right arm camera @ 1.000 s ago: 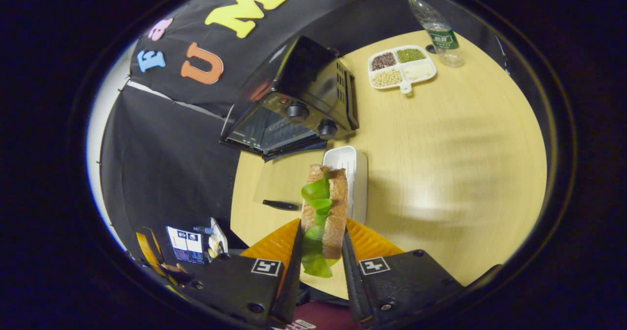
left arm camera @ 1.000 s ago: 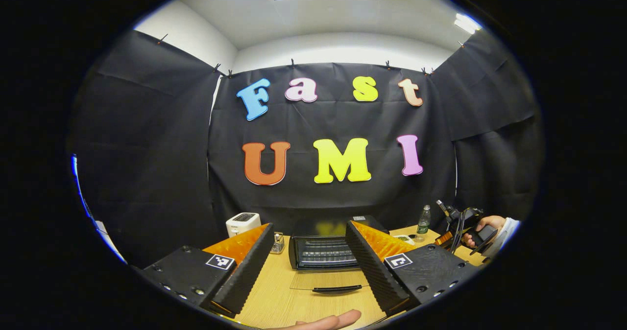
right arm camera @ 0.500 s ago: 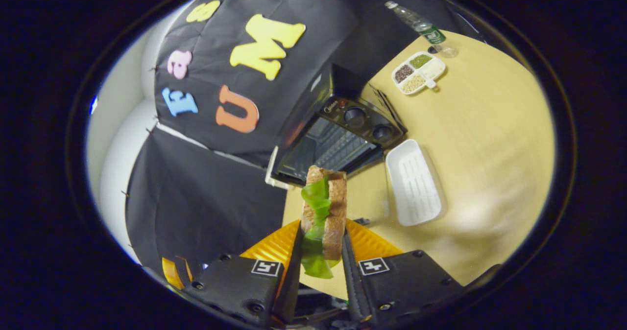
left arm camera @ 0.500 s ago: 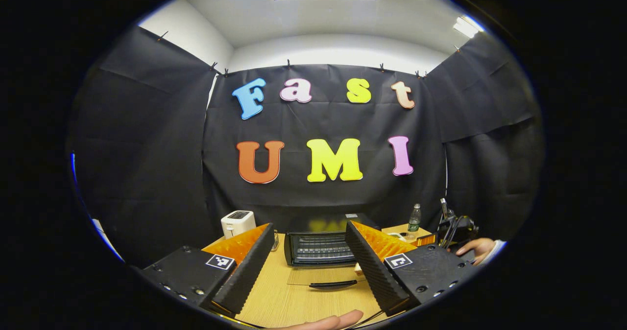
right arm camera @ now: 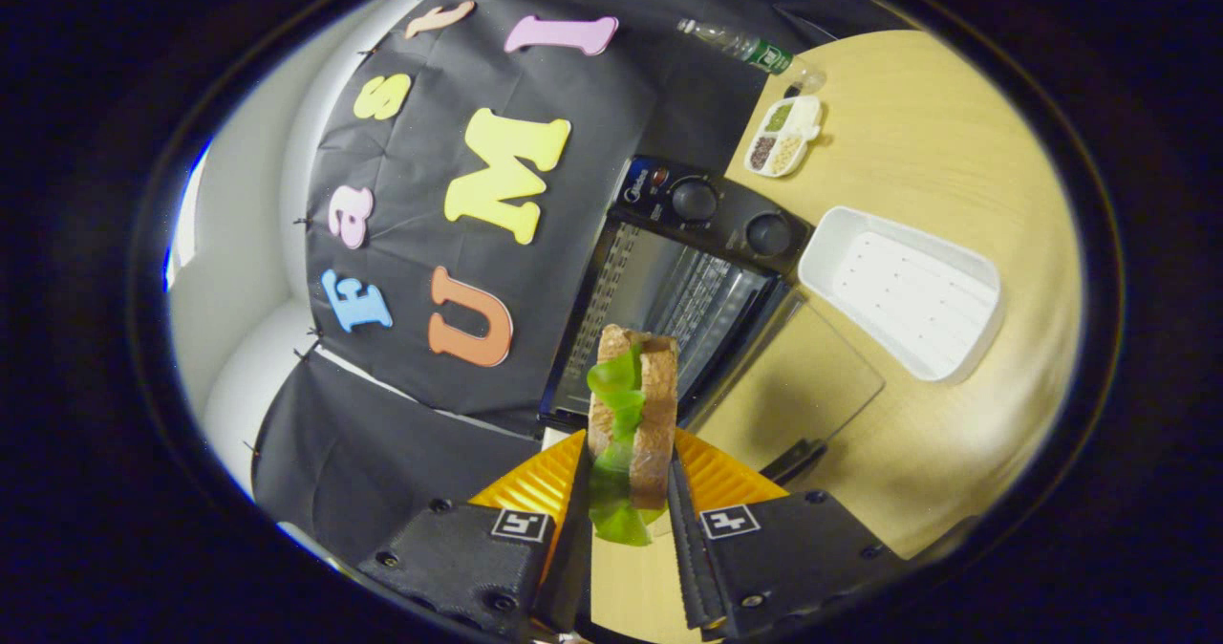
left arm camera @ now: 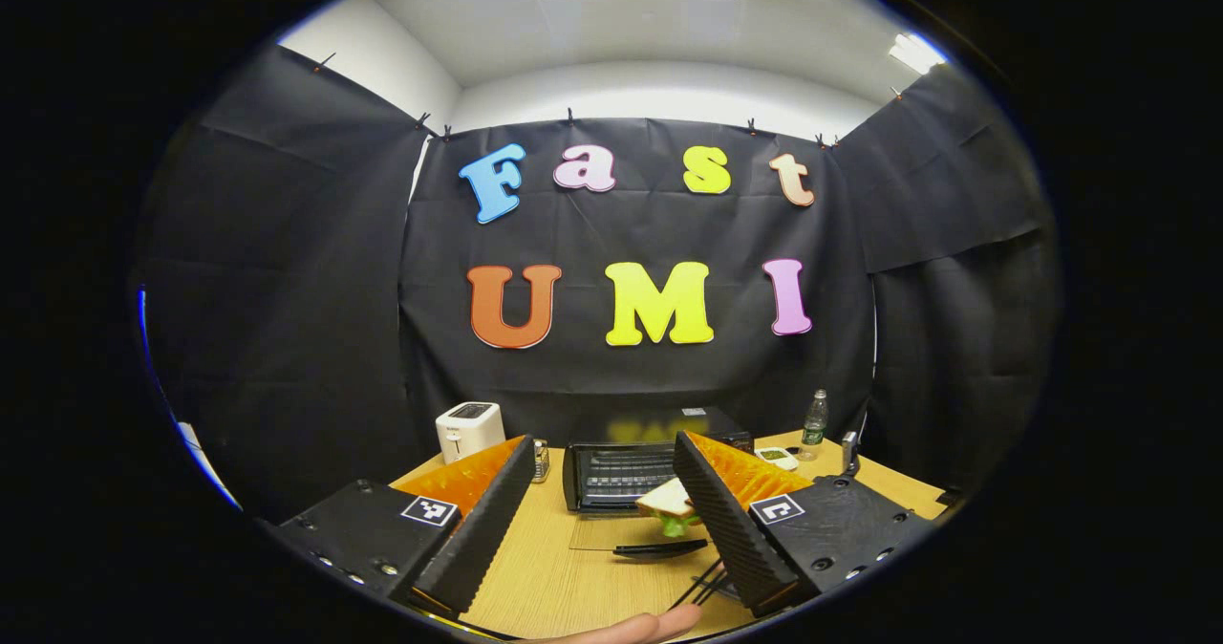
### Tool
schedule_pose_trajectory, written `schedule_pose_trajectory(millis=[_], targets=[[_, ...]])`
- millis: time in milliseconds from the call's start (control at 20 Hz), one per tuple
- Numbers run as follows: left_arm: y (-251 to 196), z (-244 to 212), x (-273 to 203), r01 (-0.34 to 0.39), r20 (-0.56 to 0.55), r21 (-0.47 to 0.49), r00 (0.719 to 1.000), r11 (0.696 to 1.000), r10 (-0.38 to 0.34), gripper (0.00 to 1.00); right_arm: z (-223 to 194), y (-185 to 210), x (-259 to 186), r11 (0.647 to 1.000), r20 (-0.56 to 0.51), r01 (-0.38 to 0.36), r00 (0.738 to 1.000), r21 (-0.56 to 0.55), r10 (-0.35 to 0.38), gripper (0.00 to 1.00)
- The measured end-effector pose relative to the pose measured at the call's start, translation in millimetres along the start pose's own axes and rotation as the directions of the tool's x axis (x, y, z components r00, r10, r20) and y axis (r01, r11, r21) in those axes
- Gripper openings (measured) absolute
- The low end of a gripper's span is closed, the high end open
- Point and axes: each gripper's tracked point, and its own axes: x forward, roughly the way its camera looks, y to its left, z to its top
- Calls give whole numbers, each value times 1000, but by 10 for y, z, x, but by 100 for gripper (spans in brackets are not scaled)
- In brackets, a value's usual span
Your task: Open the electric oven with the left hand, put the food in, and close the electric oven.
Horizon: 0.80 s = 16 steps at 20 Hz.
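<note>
Standing by the wooden table (left arm camera: 554, 587), biggest thing going is the electric oven (right arm camera: 697, 243): black boxy metal, two round knobs on the panel, wire rack inside, sitting at the far middle of the table. Its glass door (right arm camera: 803, 386) is already dropped flat toward the near side, clear pane with a dark bar handle on the edge.

Next down, a white ribbed plastic tray (right arm camera: 903, 290) sits just right of the oven, and it's empty.

The right gripper (right arm camera: 626, 491) is clamped on the sandwich (right arm camera: 635, 415), both ribbed black fingers pressing the sides. Grainy brown bread, floppy green lettuce hanging out the bottom. From the left gripper view the sandwich (left arm camera: 669, 505) hangs right in front of the oven mouth, over the open door.

The left gripper (left arm camera: 602, 501) is held back on the near side with its fingers spread wide, holding nothing.

What I'd worry about: the bread is soft and squeezed on edge, so it could buckle or shed lettuce on the way in. The opening looks low, so a high approach clips the top frame. Leaning on that glass door could tip the oven forward too.
</note>
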Motion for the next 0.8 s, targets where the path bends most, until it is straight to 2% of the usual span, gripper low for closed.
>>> schedule_pose_trajectory(millis=[200,350,500,700,800], targets=[[136,-60,-14,5,-6,4,1000,1000,-5,95,15,-49,556,997,91,54,995,-47,-49,44],[365,-73,-15,-31,5,15,1000,999,31,96,137,-26,960,995,138,64,989,-81,-53,44],[495,-161,0,-28,-11,8,1000,1000,28,95,280,-189,1379,985,154,134,981,-113,-116,45],[762,-240,97,-62,-15,0,998,998,62,95,473,-180,1748,980,192,132,976,-148,-102,44],[796,-343,143,-61,-42,-13,997,998,60,95,541,-278,1881,979,192,148,974,-142,-120,45]])
